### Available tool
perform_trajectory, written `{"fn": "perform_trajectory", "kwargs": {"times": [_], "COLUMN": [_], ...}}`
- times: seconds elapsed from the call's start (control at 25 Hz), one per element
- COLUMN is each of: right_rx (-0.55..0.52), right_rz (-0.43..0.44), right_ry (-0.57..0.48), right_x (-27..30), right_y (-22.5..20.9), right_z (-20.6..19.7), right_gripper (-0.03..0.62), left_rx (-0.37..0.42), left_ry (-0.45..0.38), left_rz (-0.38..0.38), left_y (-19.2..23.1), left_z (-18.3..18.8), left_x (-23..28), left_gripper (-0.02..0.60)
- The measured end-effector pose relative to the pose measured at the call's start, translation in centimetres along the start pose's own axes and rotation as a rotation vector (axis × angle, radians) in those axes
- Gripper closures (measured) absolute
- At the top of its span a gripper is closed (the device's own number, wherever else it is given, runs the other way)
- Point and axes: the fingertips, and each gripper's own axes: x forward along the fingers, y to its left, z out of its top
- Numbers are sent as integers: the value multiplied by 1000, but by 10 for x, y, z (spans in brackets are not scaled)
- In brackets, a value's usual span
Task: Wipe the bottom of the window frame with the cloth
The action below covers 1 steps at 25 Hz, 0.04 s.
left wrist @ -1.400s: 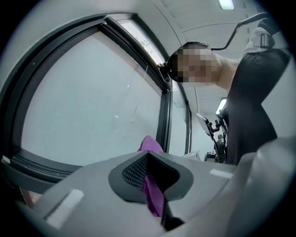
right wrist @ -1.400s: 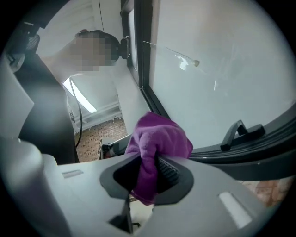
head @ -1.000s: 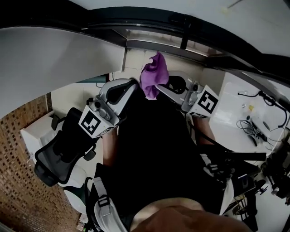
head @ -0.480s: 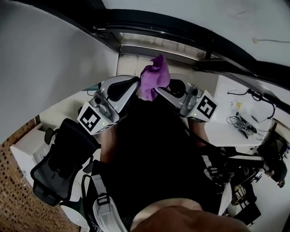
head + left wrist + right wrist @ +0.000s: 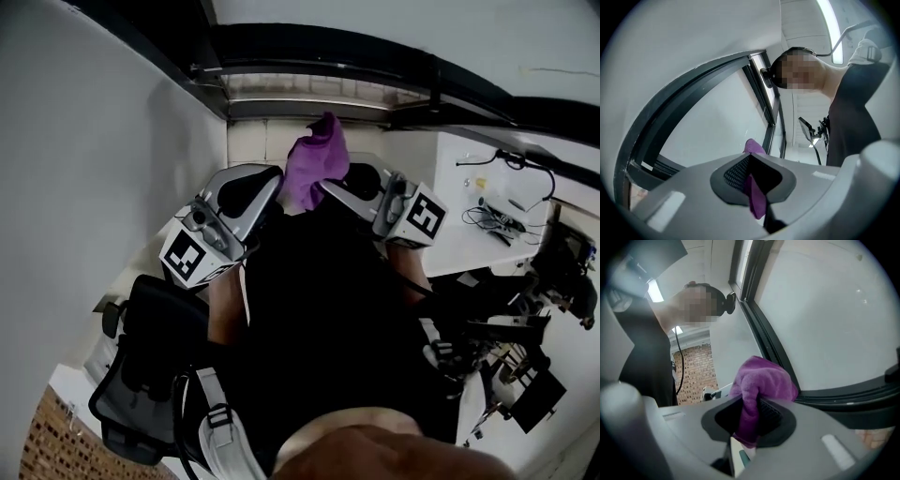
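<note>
A purple cloth (image 5: 317,164) is bunched up between my two grippers, just below the dark bottom rail of the window frame (image 5: 319,105). My left gripper (image 5: 275,183) is shut on the cloth's left side. The cloth (image 5: 757,199) hangs through its jaws, with the window frame (image 5: 761,101) behind. My right gripper (image 5: 328,187) is shut on the other side. In the right gripper view the cloth (image 5: 761,380) bulges out of the jaws close to the frame's rail (image 5: 834,397). Whether the cloth touches the frame cannot be told.
A white wall (image 5: 84,169) fills the left. A black office chair (image 5: 141,375) stands at the lower left, beside a brick wall (image 5: 56,441). A white desk (image 5: 478,225) with cables is at the right. My dark torso fills the middle.
The head view has swung, so the wall at left fills more of the picture and the desk sits further right. Both grippers keep the cloth under the frame, in about the same place.
</note>
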Motion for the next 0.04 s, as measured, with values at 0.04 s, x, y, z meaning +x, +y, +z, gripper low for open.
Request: {"fn": "perform_trajectory", "kwargs": {"times": [0.04], "right_rx": [5], "right_rz": [0], "right_ry": [-17], "right_x": [5], "right_y": [-1], "right_z": [1], "right_gripper": [525], "left_rx": [0], "left_ry": [-1], "left_rz": [-7], "left_y": [3], "left_z": [2], "left_x": [-3], "left_gripper": [580]}}
